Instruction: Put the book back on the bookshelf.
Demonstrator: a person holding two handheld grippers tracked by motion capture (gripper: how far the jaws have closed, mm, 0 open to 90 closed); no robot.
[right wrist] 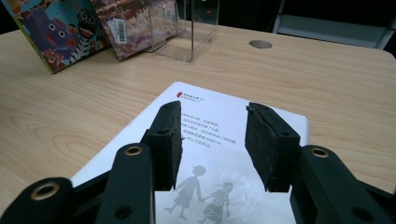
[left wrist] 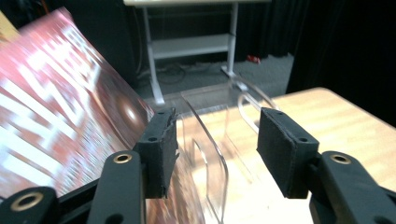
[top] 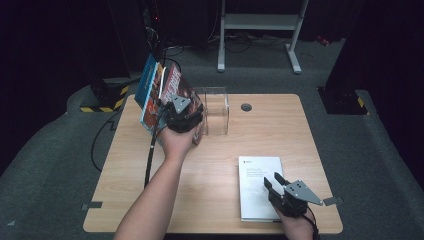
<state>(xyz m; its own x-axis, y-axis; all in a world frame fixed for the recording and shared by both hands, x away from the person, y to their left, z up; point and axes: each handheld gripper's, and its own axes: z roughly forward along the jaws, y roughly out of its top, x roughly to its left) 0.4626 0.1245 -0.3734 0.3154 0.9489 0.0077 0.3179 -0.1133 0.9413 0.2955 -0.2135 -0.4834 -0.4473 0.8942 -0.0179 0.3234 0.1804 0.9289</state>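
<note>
Watching the high view, I had my left gripper (top: pixel 184 116) up at the far left of the table (top: pixel 215 200), beside the red-covered book (top: pixel 176 86) that leaned tilted against the clear acrylic stand (top: pixel 216 111), a blue-covered book (top: pixel 148 90) leaning just outside it. In the left gripper view the jaws stood parted with nothing pressed between the pads; the red cover lay just outside the left pad (left wrist: pixel 161 154) and the stand's curved wall sat in the gap. My right gripper (top: pixel 274 186) hovered with its jaws apart over the white book (top: pixel 260 187), which lay flat near the table's front right corner, long axis running away from me. That book lay straight ahead of the right jaws and well apart from the stand, so I judged the right hand nearer for the next pick-up. Bare wood between book and stand left open room; the book's near edge sat close to the table's front edge.
</note>
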